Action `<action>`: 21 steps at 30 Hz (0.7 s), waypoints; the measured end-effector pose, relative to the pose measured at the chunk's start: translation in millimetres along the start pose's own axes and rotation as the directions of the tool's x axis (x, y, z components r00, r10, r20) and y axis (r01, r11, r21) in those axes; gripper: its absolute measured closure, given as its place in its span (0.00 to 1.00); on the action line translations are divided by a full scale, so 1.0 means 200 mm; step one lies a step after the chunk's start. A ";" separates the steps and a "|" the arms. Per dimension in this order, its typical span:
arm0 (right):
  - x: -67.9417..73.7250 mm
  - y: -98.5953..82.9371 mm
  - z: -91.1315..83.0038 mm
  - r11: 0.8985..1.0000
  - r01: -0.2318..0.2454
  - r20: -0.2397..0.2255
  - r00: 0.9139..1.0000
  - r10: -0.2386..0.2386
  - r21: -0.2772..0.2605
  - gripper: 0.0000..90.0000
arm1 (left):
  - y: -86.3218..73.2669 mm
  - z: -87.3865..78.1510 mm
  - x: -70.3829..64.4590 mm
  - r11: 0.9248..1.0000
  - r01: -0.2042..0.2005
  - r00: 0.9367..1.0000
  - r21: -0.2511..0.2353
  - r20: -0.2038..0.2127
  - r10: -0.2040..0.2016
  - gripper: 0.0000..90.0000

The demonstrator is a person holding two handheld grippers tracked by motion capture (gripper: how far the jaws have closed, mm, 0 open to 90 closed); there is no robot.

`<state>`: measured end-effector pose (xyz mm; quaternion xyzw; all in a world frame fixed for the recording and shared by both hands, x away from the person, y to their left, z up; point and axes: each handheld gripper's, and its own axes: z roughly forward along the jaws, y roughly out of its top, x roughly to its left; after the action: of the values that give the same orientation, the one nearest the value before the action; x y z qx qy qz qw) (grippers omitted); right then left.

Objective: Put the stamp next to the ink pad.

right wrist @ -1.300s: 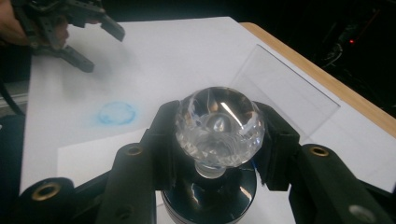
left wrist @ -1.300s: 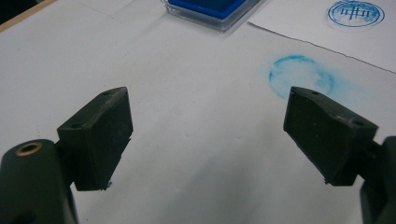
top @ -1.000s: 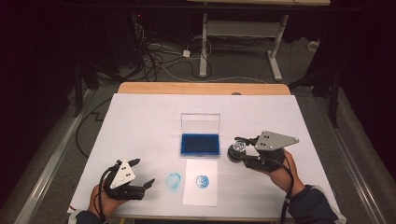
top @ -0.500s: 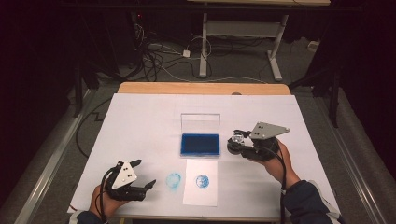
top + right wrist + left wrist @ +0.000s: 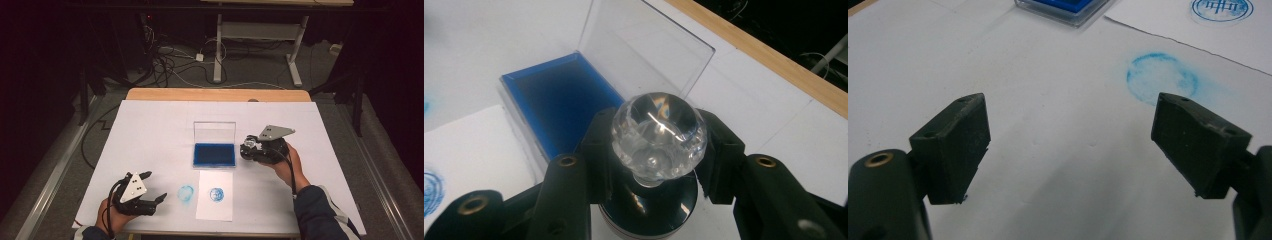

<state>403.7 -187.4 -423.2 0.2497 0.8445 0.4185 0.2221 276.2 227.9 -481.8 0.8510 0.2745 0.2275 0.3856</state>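
My right gripper is shut on a stamp just right of the blue ink pad. In the right gripper view both jaws clamp the stamp below its clear round knob, above its black base. The ink pad lies open with its clear lid standing up. A white paper sheet in front of the pad bears a round blue print. My left gripper rests open at the front left, nothing between its jaws. A blue smudge lies just beyond it.
A white cover spans the table, with a wooden edge at the far side. Cables and desk legs stand on the floor beyond. The blue smudge sits on the cover left of the paper.
My right gripper has carried the stamp left and a little away from the person, closer to the ink pad. The left gripper has stayed in place, still open.
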 end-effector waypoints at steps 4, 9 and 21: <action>-0.01 -0.01 0.05 1.000 -0.015 0.010 1.000 0.015 0.020 0.63 | 0.00 0.00 0.00 1.000 -0.001 1.000 0.004 0.003 0.001 0.17; -0.02 -0.03 0.09 0.999 -0.023 0.010 1.000 0.023 0.034 0.63 | 0.00 0.01 0.00 1.000 0.000 1.000 0.008 0.007 0.000 0.17; -0.02 -0.06 0.14 0.997 -0.036 0.011 0.999 0.035 0.062 0.63 | -0.01 0.01 -0.01 1.000 -0.004 1.000 0.017 0.011 0.004 0.17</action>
<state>420.1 -179.1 -447.4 0.2734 0.8515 0.3947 0.2107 276.5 226.6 -484.4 0.8560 0.2727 0.2214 0.3792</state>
